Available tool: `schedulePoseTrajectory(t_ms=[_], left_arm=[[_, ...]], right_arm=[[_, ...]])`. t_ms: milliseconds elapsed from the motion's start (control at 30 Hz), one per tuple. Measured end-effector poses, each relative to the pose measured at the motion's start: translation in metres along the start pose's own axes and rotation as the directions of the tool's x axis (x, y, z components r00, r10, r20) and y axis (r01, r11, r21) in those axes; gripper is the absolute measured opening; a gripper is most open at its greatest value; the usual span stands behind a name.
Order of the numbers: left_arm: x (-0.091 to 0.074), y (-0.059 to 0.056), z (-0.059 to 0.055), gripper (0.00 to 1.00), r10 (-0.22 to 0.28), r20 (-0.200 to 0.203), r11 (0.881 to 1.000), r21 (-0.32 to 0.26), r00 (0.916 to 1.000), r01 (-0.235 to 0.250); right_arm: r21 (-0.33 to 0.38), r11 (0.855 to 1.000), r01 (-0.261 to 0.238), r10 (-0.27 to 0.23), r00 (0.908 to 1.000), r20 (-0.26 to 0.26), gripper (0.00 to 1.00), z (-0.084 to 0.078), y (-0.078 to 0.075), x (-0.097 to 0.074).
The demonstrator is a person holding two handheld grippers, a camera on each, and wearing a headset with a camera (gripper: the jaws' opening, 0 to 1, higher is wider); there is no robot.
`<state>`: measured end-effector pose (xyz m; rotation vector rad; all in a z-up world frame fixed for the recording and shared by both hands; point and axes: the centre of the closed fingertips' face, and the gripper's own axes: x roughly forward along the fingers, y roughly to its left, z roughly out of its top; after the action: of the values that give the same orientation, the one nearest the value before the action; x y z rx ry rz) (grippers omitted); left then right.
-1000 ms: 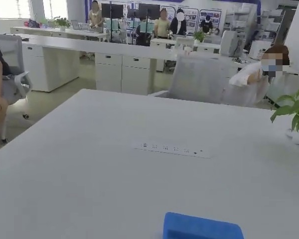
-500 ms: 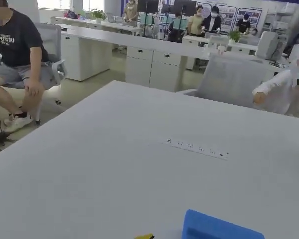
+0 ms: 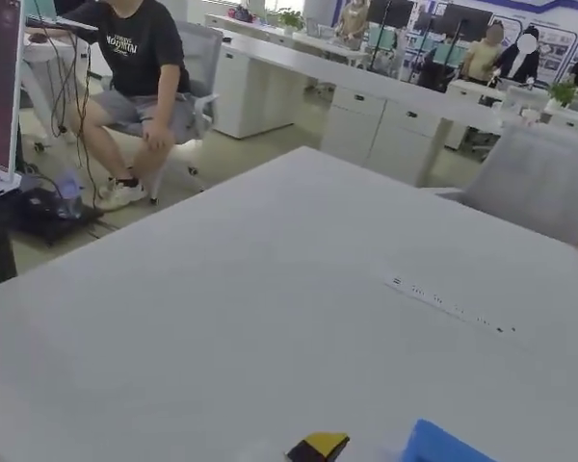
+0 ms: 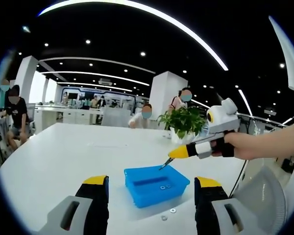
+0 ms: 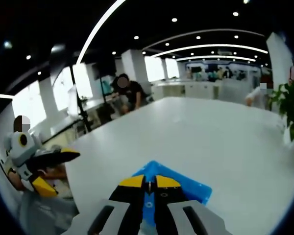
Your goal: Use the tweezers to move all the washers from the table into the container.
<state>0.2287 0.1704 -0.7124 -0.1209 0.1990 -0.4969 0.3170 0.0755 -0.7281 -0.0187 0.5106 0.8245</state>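
Note:
A blue container (image 4: 157,183) sits on the white table (image 4: 63,156), with two washers (image 4: 162,186) lying inside it. Two more washers (image 4: 172,210) lie on the table just in front of it. My left gripper (image 4: 151,181) is open, its jaws wide apart either side of the container. My right gripper (image 5: 149,185) is shut on the tweezers (image 4: 166,163), whose tips point down over the container (image 5: 186,188). In the head view, a yellow-tipped gripper (image 3: 318,448) and a corner of the container (image 3: 443,448) sit at the bottom edge.
A potted plant (image 4: 183,122) stands on the table behind the container. A power strip (image 3: 448,303) is set into the tabletop farther back. A person (image 3: 135,58) sits on a chair past the table's left edge. Desks and other people fill the room beyond.
The head camera has swung left, so the container has slid to the bottom right corner. A yellow gripper tip has come in at the bottom edge.

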Motion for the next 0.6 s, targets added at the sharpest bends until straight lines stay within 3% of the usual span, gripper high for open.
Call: schedulePoseTrajectory(t_ms=[133, 333, 600], left_arm=[[0.000, -0.001, 0.000, 0.71, -0.005, -0.003, 1.000, 0.007, 1.0000, 0.005], [-0.001, 0.003, 0.002, 0.71, 0.007, 0.013, 1.000, -0.026, 0.9999, -0.007], [0.000, 0.001, 0.000, 0.71, 0.003, 0.004, 1.000, -0.011, 1.0000, -0.003]], right_arm=[[0.019, 1.000, 0.008, -0.008, 1.0000, 0.001, 0.03, 0.000, 0.000, 0.001], [0.009, 1.000, -0.005, 0.005, 0.9999, -0.016, 0.03, -0.003, 0.007, 0.005], [0.005, 1.000, -0.011, 0.011, 0.9997, -0.022, 0.03, -0.004, 0.006, 0.011]])
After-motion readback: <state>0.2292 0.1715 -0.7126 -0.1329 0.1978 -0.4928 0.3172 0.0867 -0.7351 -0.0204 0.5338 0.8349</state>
